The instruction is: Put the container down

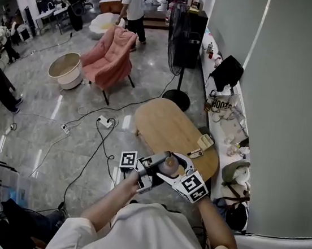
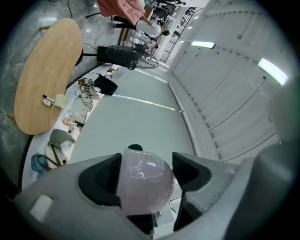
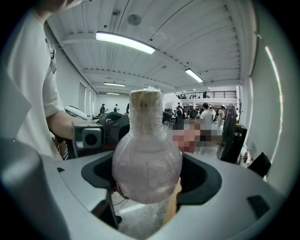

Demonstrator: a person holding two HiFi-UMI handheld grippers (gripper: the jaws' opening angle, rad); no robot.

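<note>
**Your bare forearms (image 1: 113,200) out front, one hold from two sides**

Your forearms run from a white shirt (image 1: 147,236) to the two tools, which meet at the near end of the oval wooden worktop (image 1: 167,128). Between them is the film-wrapped, translucent pink, bulb-shaped container (image 3: 146,164), tan at the neck. The left tool (image 2: 145,176) has its jaws spread wide and pressed on either side of the bulb's rounded bottom. The right tool (image 3: 150,174) is likewise spread wide and clamped across the bulb's fattest part, the neck standing up past its jaws. You have the container up in the air at that near end, not resting on the worktop. On the worktop's right edge lie a small cream box (image 1: 205,141) and a small dark item (image 1: 194,153). Beyond its far end stands a black pedestal fan (image 1: 179,44).
</note>
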